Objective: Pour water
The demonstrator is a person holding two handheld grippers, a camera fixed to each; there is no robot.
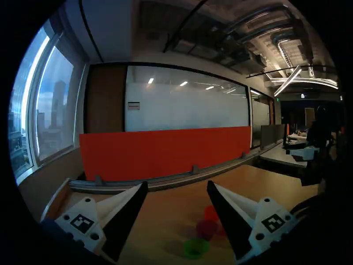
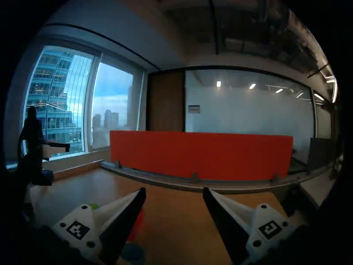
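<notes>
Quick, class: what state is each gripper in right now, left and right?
Left gripper: open, fingers spread, holding nothing.
Right gripper: open, fingers spread, holding nothing.

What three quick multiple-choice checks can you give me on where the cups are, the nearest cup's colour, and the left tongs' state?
1. In the left gripper view, the cups stand: A on the window sill; B on the table, between the left tongs' fingers; C on the floor.
2. The nearest cup is: A yellow; B white; C green.
3. The left tongs are: A shut on a cup; B open and empty; C shut on a bottle.
Answers: 1 B, they sit on the wooden top; 2 C, its rim is bright green; 3 B, a wide gap shows between the fingers.
</notes>
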